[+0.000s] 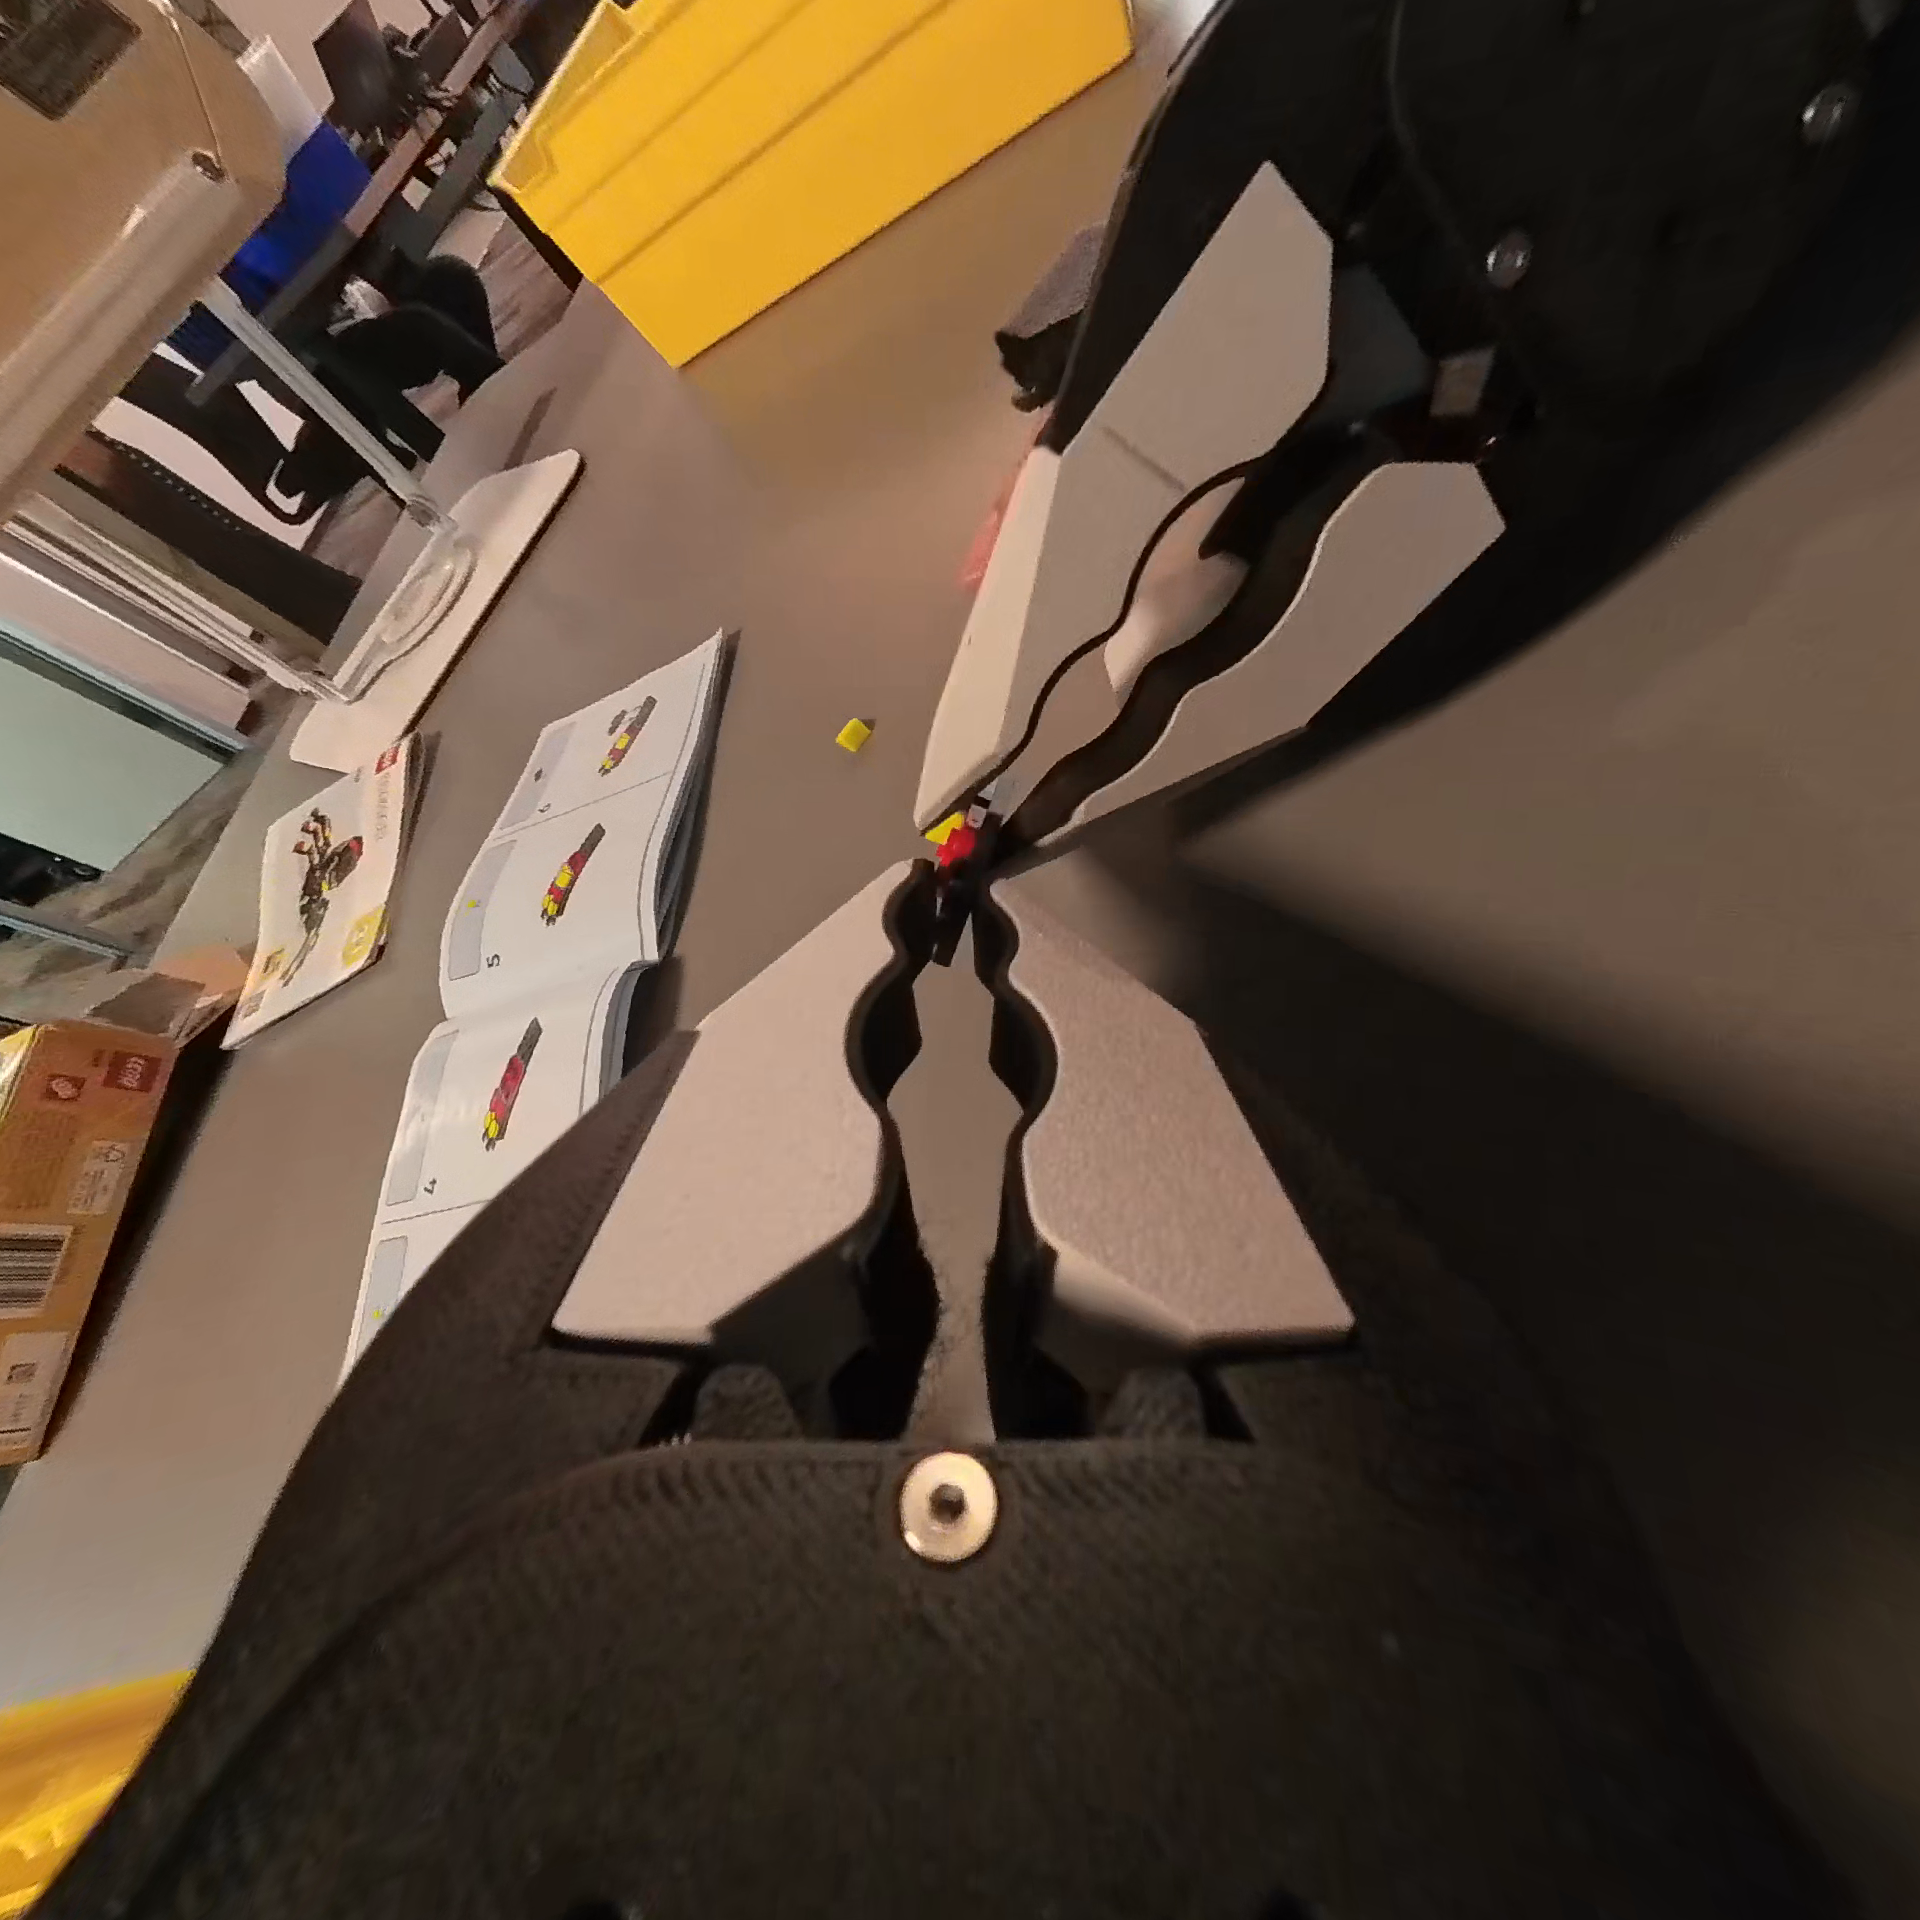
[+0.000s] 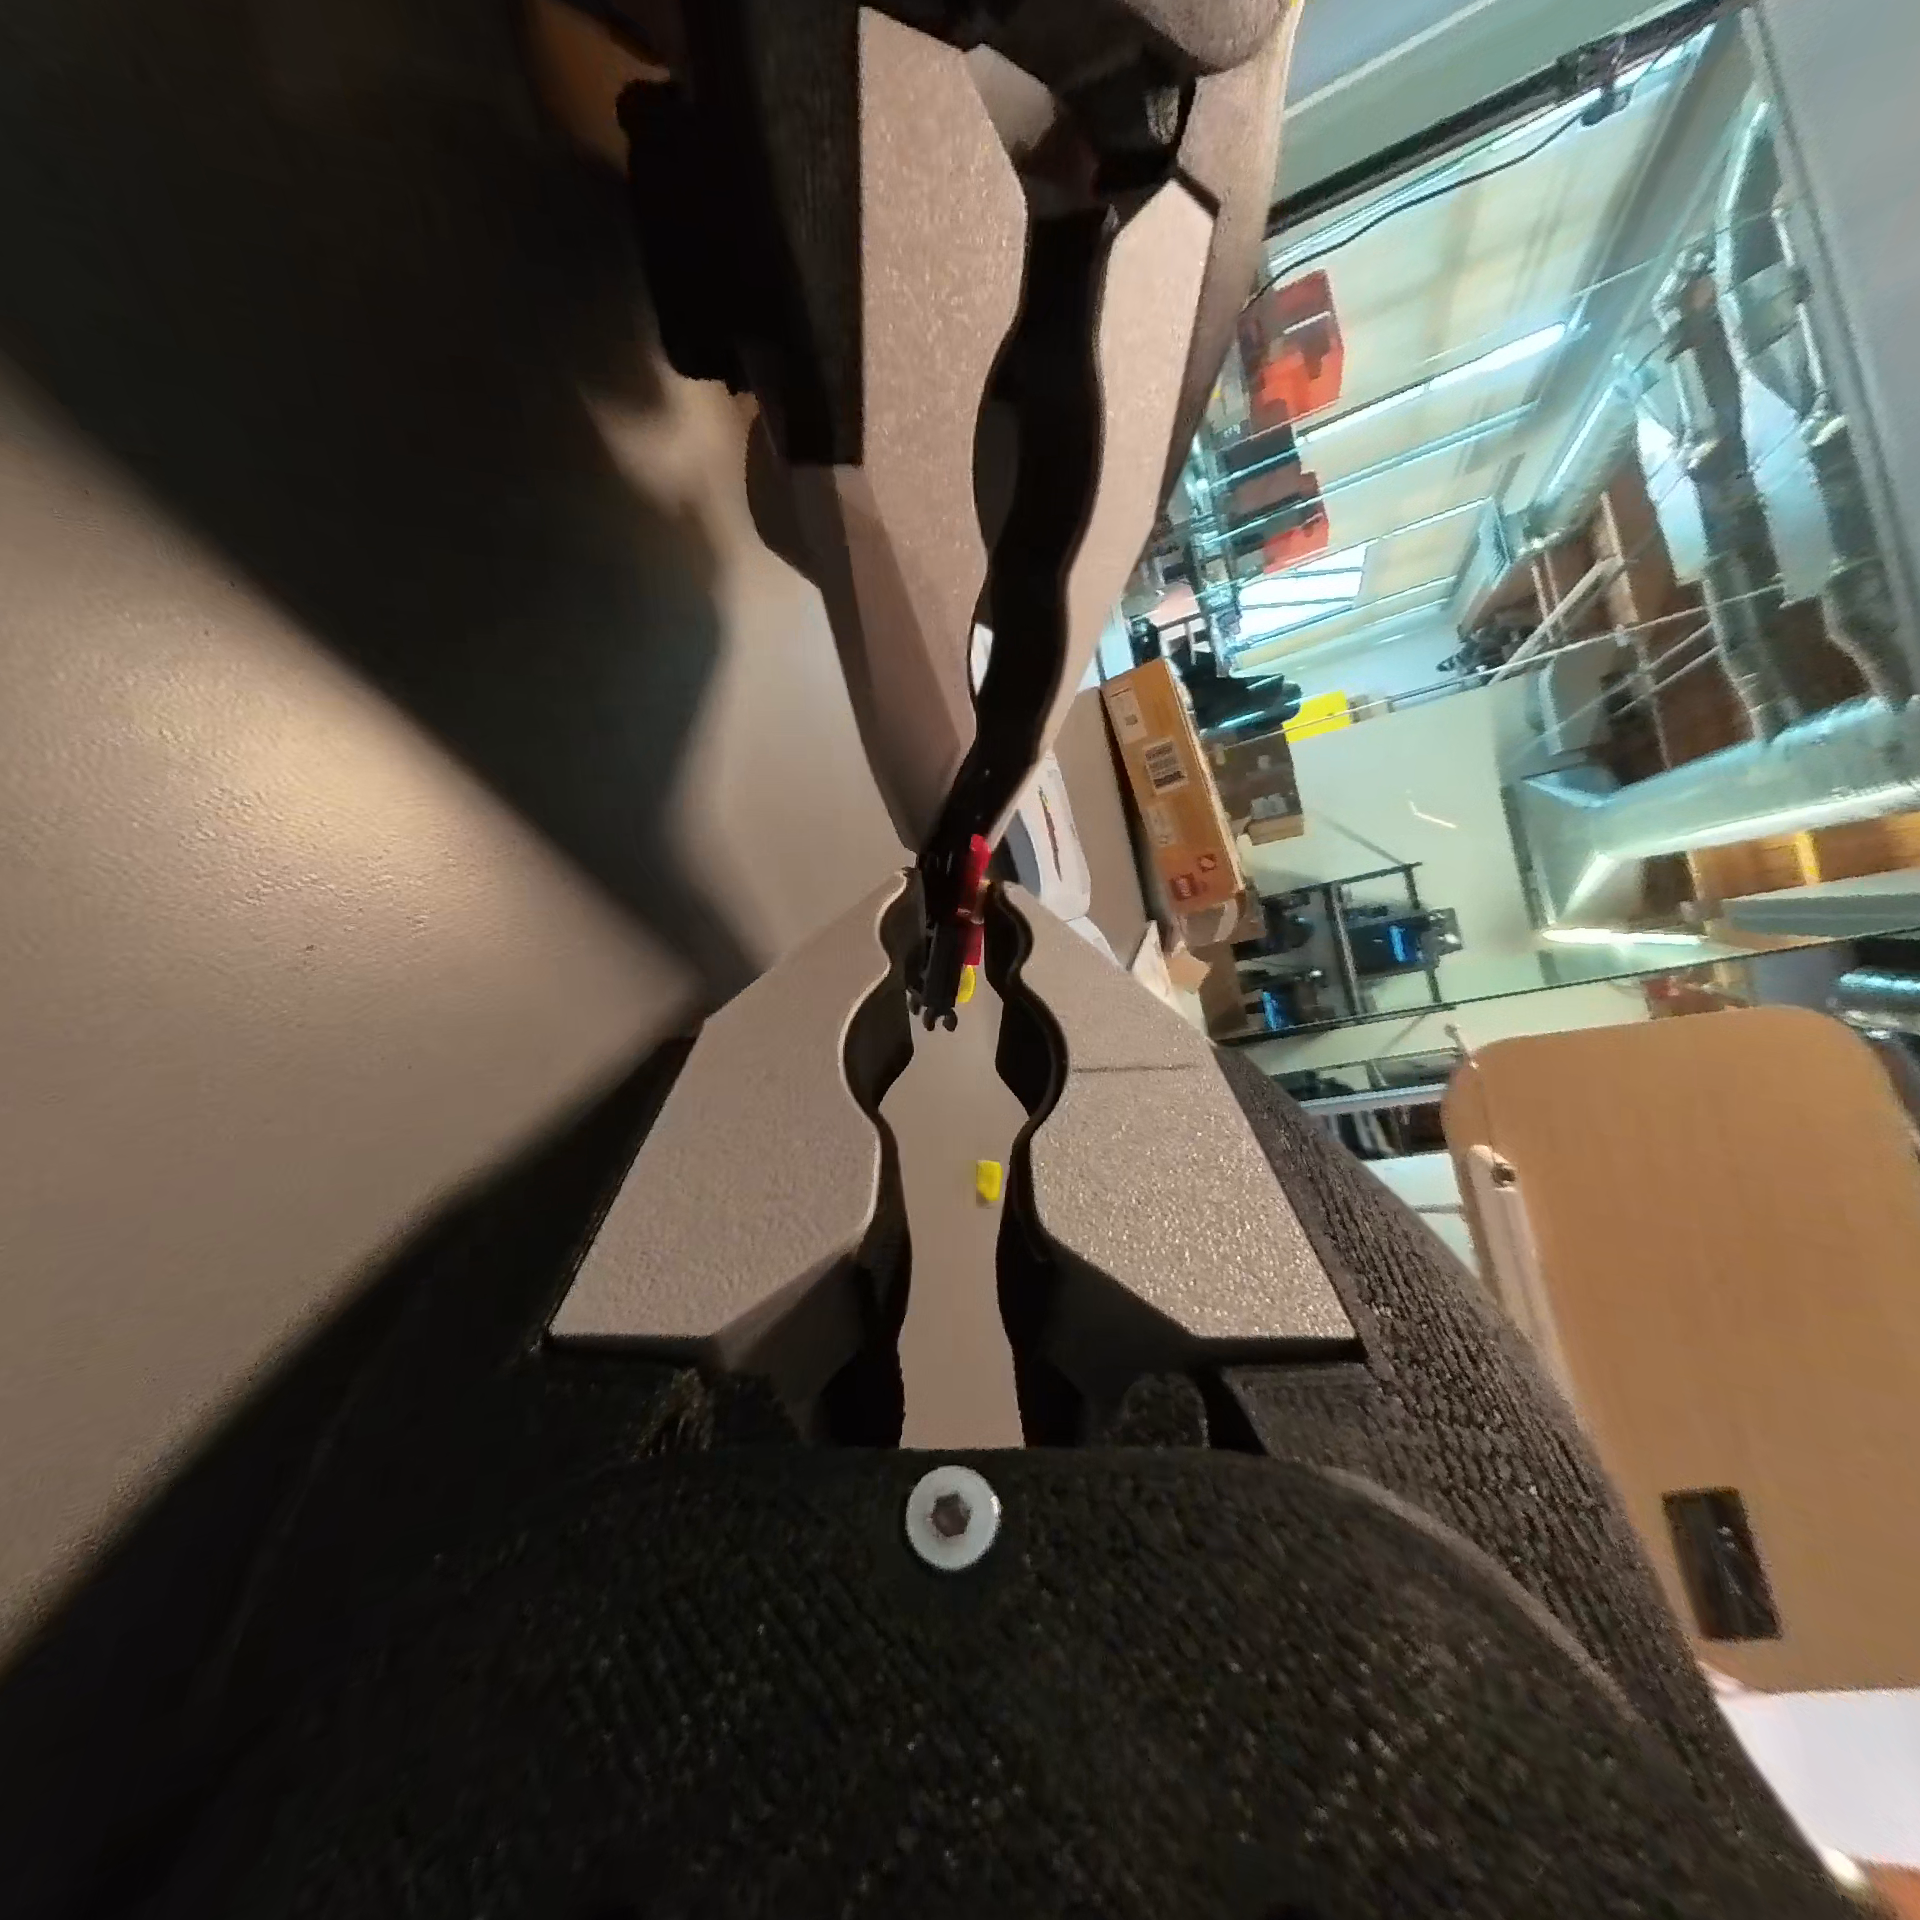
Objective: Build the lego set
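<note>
A: Item one, left gripper: tips pinched on the lower, black end of a small red, yellow and black lego assembly, held above the grey table.

B: Item two, right gripper: meets it tip to tip from the far side, tips closed on the same assembly.

A: Loose stock: one small yellow piece on the table, just left of the grippers. Open instruction booklet farther left; second booklet and set box beyond it.

B: Step in hand, by my judgement: pressing or seating a part on the sub-assembly, early in the build.

A: Next move needs steady opposed pressure, then one gripper free to fetch the yellow piece.
</note>
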`<state>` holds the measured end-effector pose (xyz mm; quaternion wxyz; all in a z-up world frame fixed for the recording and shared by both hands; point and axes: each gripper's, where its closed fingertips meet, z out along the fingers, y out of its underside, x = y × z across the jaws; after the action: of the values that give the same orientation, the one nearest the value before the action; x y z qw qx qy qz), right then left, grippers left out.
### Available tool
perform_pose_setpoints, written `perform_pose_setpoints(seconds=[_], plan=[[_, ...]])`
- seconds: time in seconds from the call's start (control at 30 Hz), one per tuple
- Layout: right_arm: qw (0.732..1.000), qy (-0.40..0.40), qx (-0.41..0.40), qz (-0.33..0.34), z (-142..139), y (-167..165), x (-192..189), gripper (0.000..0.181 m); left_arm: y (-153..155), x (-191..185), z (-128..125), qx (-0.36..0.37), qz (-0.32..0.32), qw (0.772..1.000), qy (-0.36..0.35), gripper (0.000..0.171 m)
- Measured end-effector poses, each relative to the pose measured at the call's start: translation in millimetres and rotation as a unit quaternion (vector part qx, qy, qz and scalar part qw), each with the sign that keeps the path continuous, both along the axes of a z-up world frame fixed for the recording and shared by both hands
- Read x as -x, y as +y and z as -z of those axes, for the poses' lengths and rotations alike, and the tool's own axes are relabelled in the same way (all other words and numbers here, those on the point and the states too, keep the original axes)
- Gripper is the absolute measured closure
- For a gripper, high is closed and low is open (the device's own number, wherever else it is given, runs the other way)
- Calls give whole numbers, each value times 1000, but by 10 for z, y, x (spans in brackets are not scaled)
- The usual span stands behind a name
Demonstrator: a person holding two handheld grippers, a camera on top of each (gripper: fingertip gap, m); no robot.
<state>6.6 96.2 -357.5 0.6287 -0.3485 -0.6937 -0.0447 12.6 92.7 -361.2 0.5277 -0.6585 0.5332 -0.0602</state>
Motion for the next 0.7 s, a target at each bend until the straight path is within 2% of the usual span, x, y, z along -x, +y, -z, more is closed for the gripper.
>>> perform_pose_setpoints(seconds=[0.1,0.3,0.4,0.47,0.57,0.7], plan=[[1000,-9,-20,5,2,-6,2,172,-12,-3,-3,7,1,1000,-6,166],[999,-8,37,2,48,8,10,173,-16,-1,42,-34,6,999,29,165],[1000,-1,27,3,12,22,12,173,-7,6,11,-43,-3,999,24,163],[1000,3,-6,3,-36,26,16,172,0,5,-51,-3,-21,1000,-18,152],[995,11,-96,7,-150,30,22,172,3,7,-151,84,-40,990,-104,138],[989,10,-147,19,-207,57,30,172,-14,4,-160,149,-41,976,-154,141]])
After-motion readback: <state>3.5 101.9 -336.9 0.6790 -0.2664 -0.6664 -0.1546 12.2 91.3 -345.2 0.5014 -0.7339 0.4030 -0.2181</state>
